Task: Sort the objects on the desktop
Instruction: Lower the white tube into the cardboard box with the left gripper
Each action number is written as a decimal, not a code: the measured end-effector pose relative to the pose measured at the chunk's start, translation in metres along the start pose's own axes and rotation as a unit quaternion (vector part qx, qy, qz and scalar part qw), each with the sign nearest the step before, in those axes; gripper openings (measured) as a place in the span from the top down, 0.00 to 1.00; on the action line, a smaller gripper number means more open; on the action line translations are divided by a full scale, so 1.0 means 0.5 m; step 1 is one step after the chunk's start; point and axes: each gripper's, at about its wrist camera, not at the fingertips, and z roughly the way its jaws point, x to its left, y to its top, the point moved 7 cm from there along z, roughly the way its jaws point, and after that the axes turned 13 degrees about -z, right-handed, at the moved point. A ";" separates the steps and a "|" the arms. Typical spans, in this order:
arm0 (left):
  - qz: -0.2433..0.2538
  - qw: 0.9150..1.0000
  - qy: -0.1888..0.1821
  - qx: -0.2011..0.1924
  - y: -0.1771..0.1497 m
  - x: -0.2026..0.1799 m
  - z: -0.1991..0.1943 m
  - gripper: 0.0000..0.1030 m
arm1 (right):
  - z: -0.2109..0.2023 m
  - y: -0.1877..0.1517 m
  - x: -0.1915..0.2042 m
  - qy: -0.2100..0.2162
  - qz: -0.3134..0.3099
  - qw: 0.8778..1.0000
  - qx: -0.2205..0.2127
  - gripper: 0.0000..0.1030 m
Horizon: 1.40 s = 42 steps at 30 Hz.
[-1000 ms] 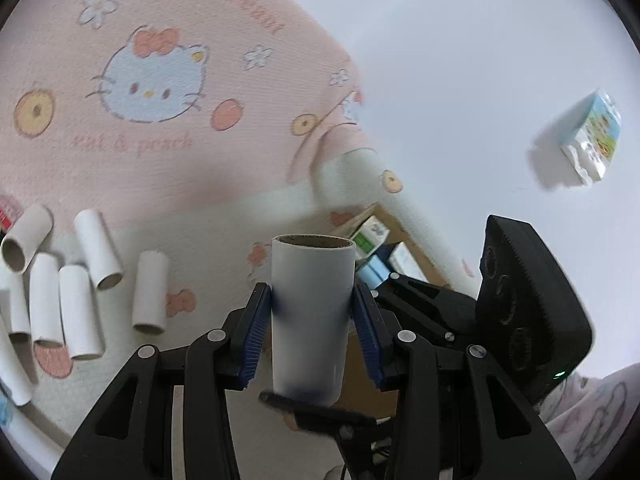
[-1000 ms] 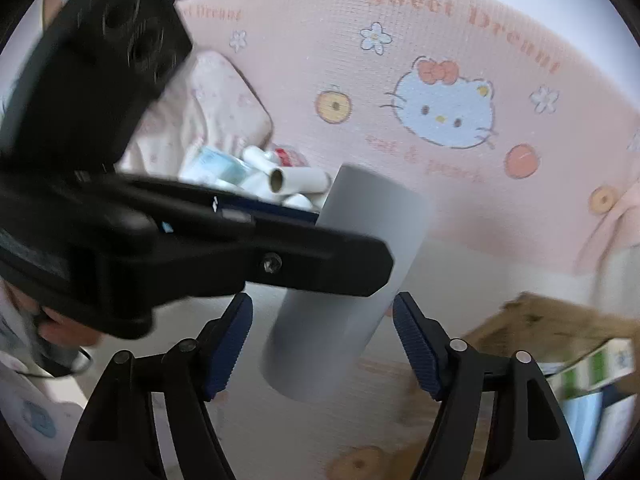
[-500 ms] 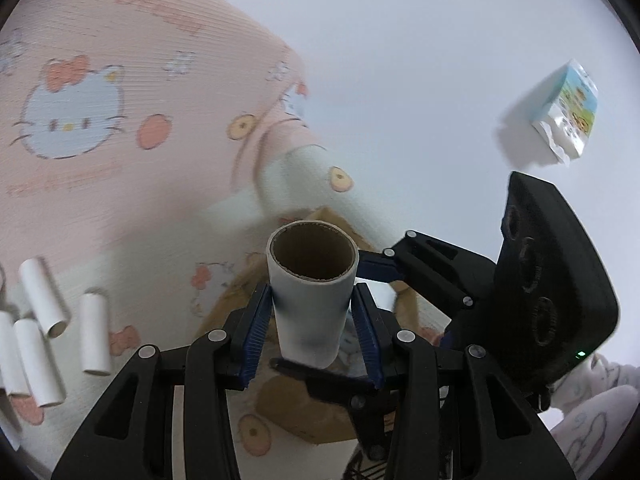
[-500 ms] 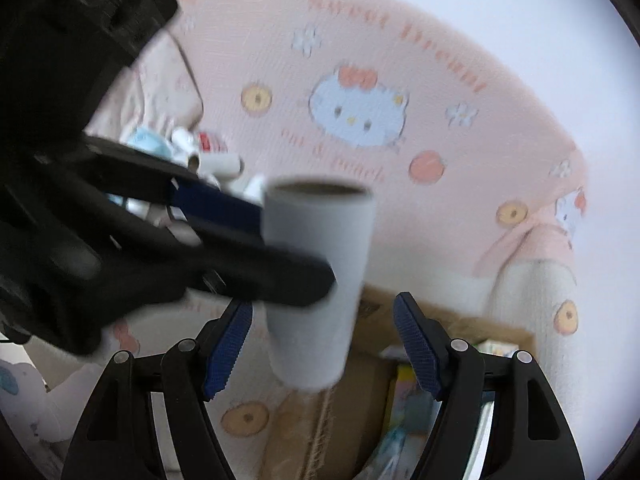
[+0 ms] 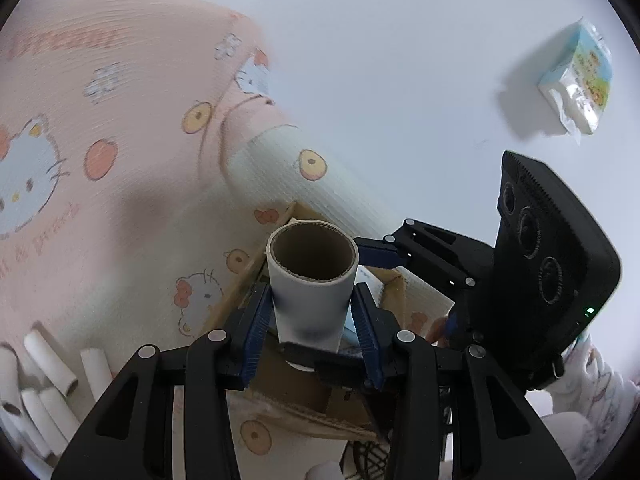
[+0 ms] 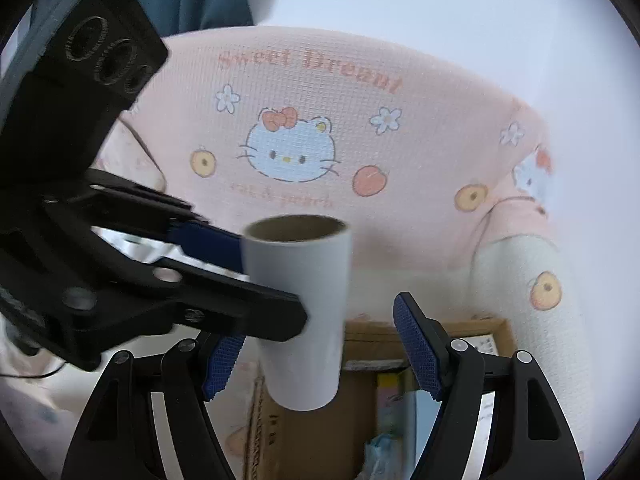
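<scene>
A white cardboard tube stands upright in my left gripper, whose blue pads press its sides. Its open brown top faces the camera. Below it lies an open cardboard box on the pink cat-print mat. In the right wrist view the tube hangs above the box, with the left gripper reaching in from the left. My right gripper is open; its pads stand apart from the tube on both sides.
Several loose white tubes lie on the mat at the lower left. A tissue pack rests on the white surface at the upper right. Small cartons sit inside the box. A patterned sleeve shows at the lower right.
Both grippers have risen and travelled away from the tube pile, carrying the tube over the cardboard box. The tube has tipped from slanted to upright in the right wrist view.
</scene>
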 end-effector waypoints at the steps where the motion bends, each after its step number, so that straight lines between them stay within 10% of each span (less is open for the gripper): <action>1: 0.004 1.000 0.000 0.007 0.013 -0.008 0.007 0.56 | -0.002 0.008 -0.013 0.005 0.002 1.000 0.003 0.31; 18: -0.035 0.989 0.047 0.137 0.038 0.064 0.163 0.56 | 0.112 -0.075 -0.082 0.073 0.057 0.995 0.039 0.45; 24: -0.048 0.987 0.012 0.153 -0.011 0.082 0.206 0.56 | 0.132 -0.134 -0.062 0.096 0.078 0.990 0.067 0.45; 42: -0.117 0.973 0.066 0.189 -0.062 0.139 0.262 0.56 | 0.198 -0.226 -0.059 0.173 0.170 0.961 0.137 0.58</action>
